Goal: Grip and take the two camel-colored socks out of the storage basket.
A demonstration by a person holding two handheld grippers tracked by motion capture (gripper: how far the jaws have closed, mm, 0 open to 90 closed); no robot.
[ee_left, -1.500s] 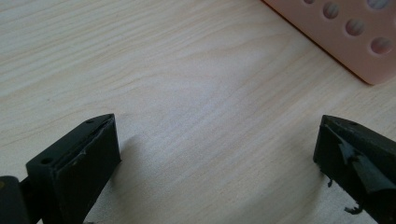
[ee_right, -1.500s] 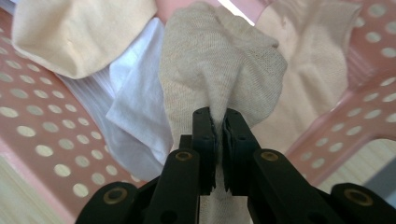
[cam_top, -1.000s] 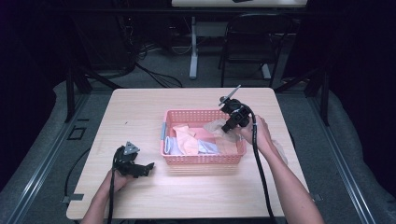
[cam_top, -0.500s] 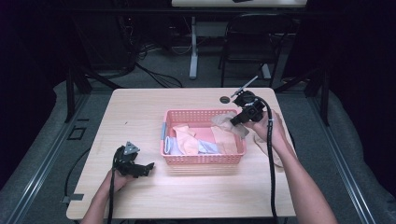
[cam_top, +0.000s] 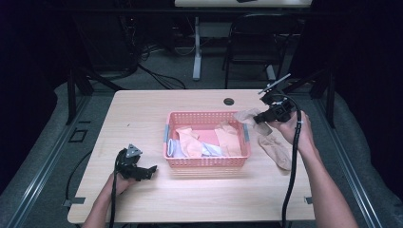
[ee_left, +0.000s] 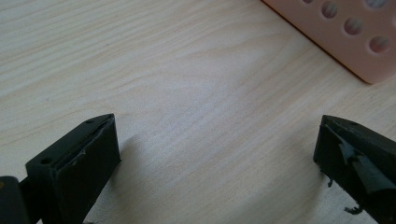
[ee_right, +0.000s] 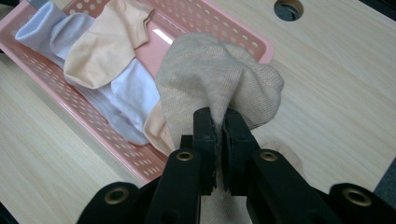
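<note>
My right gripper [ee_right: 219, 122] has its jaws pinched tight on a beige sock [ee_right: 210, 79], holding it up just past the right end of the pink basket [cam_top: 207, 162], with another beige sock [cam_top: 275, 148] lying on the table [cam_top: 142, 109] below my hand. My left gripper [cam_top: 151, 170] rests on the table left of the basket, jaws spread wide and empty. More socks [cam_top: 190, 141] lie in the basket.

Basket [cam_top: 207, 161] mid-table [cam_top: 142, 109] with socks [cam_top: 190, 141] inside; another sock [cam_top: 275, 148] on the table just right of it.
</note>
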